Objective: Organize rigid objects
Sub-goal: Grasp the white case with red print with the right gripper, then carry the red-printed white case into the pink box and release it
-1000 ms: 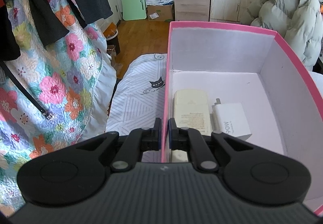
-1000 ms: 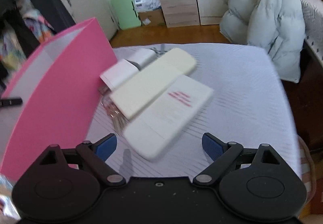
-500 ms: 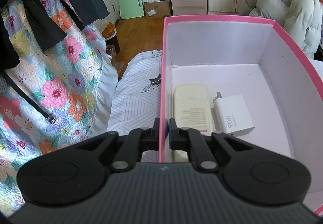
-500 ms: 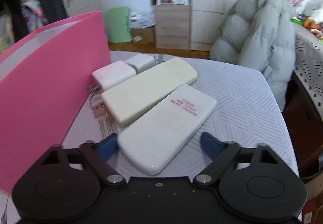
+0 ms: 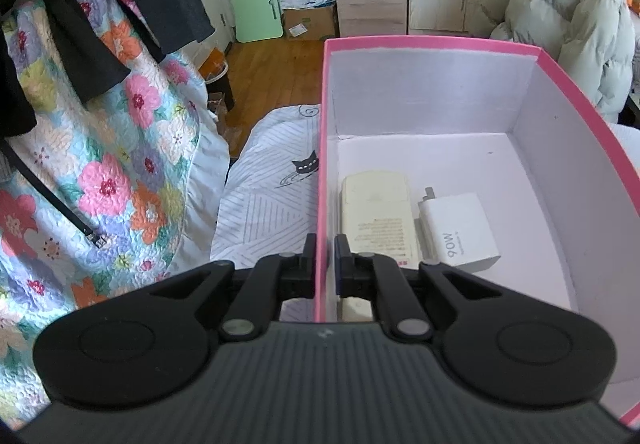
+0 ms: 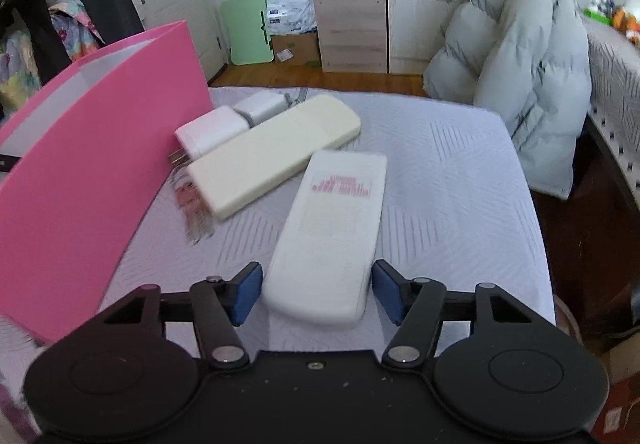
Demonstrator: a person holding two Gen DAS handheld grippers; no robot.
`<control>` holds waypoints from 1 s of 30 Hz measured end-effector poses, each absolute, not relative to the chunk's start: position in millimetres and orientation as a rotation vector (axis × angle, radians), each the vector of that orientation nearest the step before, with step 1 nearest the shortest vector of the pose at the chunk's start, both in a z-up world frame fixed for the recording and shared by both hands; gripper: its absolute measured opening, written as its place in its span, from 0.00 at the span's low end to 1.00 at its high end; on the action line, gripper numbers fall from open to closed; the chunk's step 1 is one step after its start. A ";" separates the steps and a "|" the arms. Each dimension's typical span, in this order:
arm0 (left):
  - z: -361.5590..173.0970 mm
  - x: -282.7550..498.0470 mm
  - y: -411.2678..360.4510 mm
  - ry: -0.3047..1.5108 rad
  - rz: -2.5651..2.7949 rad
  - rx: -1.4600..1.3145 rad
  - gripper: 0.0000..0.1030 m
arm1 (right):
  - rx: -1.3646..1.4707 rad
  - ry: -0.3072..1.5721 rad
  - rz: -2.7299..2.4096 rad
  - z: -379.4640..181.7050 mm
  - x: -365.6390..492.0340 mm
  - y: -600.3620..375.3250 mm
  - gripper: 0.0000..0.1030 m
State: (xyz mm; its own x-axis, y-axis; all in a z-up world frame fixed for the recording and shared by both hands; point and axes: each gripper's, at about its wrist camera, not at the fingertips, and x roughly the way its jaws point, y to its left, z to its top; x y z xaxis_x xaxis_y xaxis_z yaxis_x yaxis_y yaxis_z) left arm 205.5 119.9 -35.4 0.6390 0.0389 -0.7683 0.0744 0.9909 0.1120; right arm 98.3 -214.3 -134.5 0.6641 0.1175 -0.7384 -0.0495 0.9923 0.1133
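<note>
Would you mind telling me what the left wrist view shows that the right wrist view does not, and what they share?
Only the left wrist view shows the inside of the pink box: a cream remote and a white 90W charger lie on its floor, with the left claw shut on its near wall.

Only the right wrist view shows the right claw closing around a white remote, its pads not yet touching, beside a long cream remote and two white chargers.

Both show the pink box, the striped cover and a grey puffer jacket.
</note>
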 end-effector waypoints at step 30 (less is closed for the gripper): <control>-34.3 203.2 121.4 0.866 -0.021 0.154 0.06 | 0.003 0.735 0.202 -116.0 94.3 -189.1 0.59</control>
State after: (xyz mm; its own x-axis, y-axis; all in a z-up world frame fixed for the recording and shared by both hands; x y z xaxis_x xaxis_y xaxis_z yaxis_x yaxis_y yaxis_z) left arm 203.2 121.4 -34.3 0.6482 0.0438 -0.7602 0.0811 0.9887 0.1261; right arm 94.3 -189.1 -116.0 0.7231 0.1843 -0.6657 -0.1825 0.9805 0.0733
